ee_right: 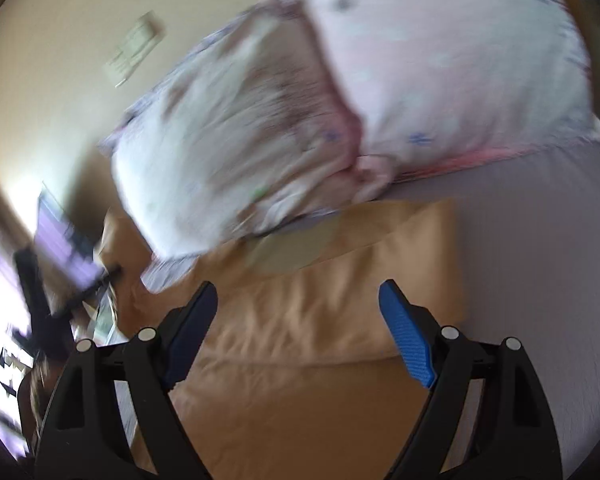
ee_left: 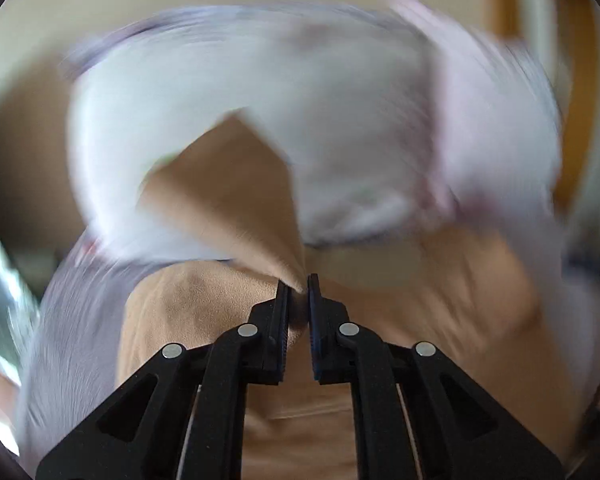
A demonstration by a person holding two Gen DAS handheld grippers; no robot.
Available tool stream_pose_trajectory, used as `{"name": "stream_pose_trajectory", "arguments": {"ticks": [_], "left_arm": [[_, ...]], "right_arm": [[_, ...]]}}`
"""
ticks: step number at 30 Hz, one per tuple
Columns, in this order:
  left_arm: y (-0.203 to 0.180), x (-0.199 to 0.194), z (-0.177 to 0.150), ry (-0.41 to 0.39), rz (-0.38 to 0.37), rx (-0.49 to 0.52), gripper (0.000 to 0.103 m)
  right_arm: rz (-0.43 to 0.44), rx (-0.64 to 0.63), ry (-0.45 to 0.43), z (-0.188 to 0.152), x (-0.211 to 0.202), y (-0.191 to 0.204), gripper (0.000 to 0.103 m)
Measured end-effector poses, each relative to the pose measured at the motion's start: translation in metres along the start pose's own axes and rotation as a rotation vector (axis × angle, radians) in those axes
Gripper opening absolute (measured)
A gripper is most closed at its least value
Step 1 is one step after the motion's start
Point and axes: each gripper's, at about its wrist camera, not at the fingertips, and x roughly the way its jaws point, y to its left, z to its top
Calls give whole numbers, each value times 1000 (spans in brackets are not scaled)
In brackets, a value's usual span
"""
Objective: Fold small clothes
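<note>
A tan garment (ee_left: 204, 308) lies on a lilac bed sheet (ee_left: 68, 320). My left gripper (ee_left: 299, 286) is shut on a corner of the tan garment, and a flap of it (ee_left: 228, 184) rises from the jaws. In the right wrist view the tan garment (ee_right: 320, 320) lies folded in a band under my right gripper (ee_right: 298, 300), which is open and empty just above it. Both views are blurred by motion.
Two pillows lie at the head of the bed: a white one (ee_right: 204, 152) and a pink one with small prints (ee_right: 440, 48). A cream wall (ee_right: 60, 40) is behind. The other gripper's dark frame (ee_right: 48, 304) shows at the left edge.
</note>
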Motion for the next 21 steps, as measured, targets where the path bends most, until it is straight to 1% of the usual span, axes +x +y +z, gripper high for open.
{"name": "stream_pose_trajectory", "arguments": {"ticks": [1, 3, 4, 5, 6, 7, 8, 9, 11, 12, 14, 16, 17, 19, 21], "left_arm": [[-43, 11, -6, 22, 11, 132, 9], [-116, 28, -31, 45, 60, 387, 9], [-138, 31, -45, 43, 98, 481, 10], [-151, 28, -57, 26, 135, 543, 10], [-157, 20, -70, 5, 150, 579, 14], [-155, 12, -76, -3, 141, 585, 17], [-147, -1, -82, -4, 117, 566, 26], [-139, -7, -82, -2, 105, 541, 41], [-119, -21, -87, 6, 88, 482, 54], [-103, -27, -91, 20, 85, 443, 54], [-80, -37, -101, 54, 103, 394, 54], [-58, -42, -111, 97, 134, 336, 54], [-48, -43, -116, 116, 147, 313, 55], [-31, -45, -126, 148, 170, 259, 56], [-18, -48, -133, 169, 174, 207, 59]], "right_arm": [[-15, 22, 12, 1, 5, -8, 83], [-33, 63, 49, 1, 13, -24, 82], [-35, 76, 66, 0, 16, -29, 80], [-28, 93, 96, 1, 21, -37, 78], [-23, 97, 117, 1, 24, -41, 76], [-29, 89, 136, 1, 29, -42, 71], [-41, 77, 150, 1, 32, -42, 66], [-52, 64, 163, -1, 37, -41, 63], [-51, 41, 203, -2, 53, -38, 53], [-48, 26, 234, -4, 64, -35, 50], [-46, -4, 279, -9, 79, -26, 44], [-51, -33, 309, -15, 90, -17, 43], [-50, -40, 308, -16, 94, -13, 43], [-53, 4, 246, -13, 90, -13, 42], [-6, 67, 189, -7, 83, -16, 42]]}}
